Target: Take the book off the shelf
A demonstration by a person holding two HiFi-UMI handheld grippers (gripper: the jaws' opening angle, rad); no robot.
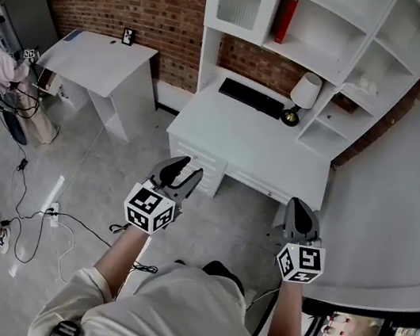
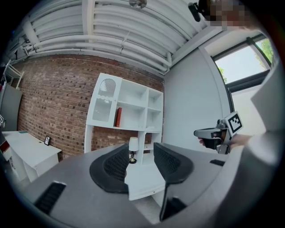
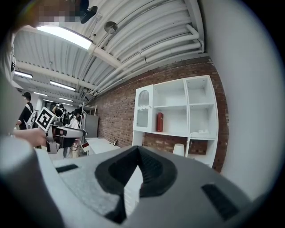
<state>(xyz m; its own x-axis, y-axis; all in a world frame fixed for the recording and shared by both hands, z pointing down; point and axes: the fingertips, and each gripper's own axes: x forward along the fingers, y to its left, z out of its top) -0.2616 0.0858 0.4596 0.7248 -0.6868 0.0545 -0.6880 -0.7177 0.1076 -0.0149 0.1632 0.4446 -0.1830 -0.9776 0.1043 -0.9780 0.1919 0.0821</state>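
So both arms are stuck out forward from the body, bare forearms, well short of the white desk (image 1: 275, 163). The left gripper (image 1: 186, 169) is tilted toward about 1 o'clock, with its marker cube (image 1: 150, 209) riding just behind the jaws. The right gripper (image 1: 301, 210) points pretty much straight at 12, and its own cube (image 1: 299, 263) faces up at the camera. The two are well apart, roughly level with each other, and both hang in the air over the floor without touching anything.

In the left gripper view the fingers (image 2: 116, 164) are spread wide with nothing between them. All you see through the gap is the far-off desk and the table lamp (image 2: 132, 145). In the right gripper view the fingers (image 3: 151, 169) are pressed together at the tips, also with nothing in them.

The red book (image 1: 285, 17) is standing upright on an upper shelf of the white shelf unit (image 1: 332, 68) on top of the desk, right next to the glass-door cabinet (image 1: 242, 2). In the head view that's about 1 o'clock from the left gripper and between 11 and 12 from the right one, well away from both. Below it on the desk are a black keyboard (image 1: 252, 97) and the lamp, which sits at 3 o'clock of the keyboard. There's a second white table (image 1: 100, 63) over at 10 o'clock, and cables (image 1: 33, 212) on the floor at 9.
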